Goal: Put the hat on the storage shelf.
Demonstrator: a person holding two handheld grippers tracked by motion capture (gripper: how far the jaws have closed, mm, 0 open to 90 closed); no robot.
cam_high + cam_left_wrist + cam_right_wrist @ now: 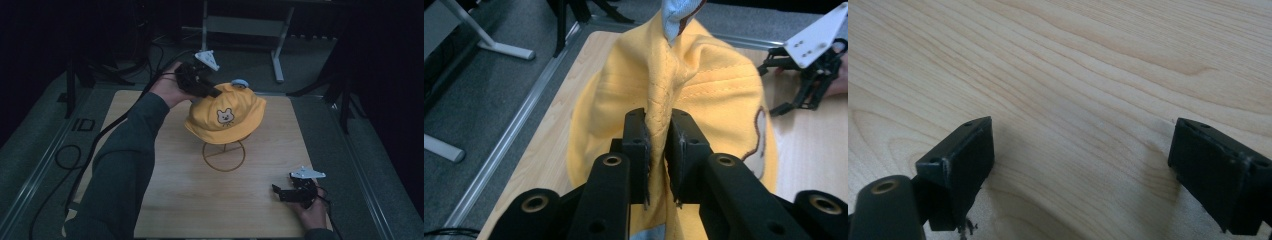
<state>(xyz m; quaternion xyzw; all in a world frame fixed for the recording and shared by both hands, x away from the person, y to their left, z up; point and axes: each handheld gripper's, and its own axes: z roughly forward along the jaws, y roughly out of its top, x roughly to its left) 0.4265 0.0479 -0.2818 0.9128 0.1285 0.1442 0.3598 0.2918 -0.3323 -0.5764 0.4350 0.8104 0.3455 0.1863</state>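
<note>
At table centre, high view: yellow cap [226, 114] on wire stand [223, 155], left gripper [212, 91] at its rear crown; right gripper [281, 192] well apart. Left gripper view: jaws clenched on a cap fold. Right gripper view: jaws spread, released, over bare table [1073, 75].

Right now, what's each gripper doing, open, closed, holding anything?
Left gripper: closed, pinching a fold of the yellow hat.
Right gripper: open, holding nothing, over the wooden table.
</note>
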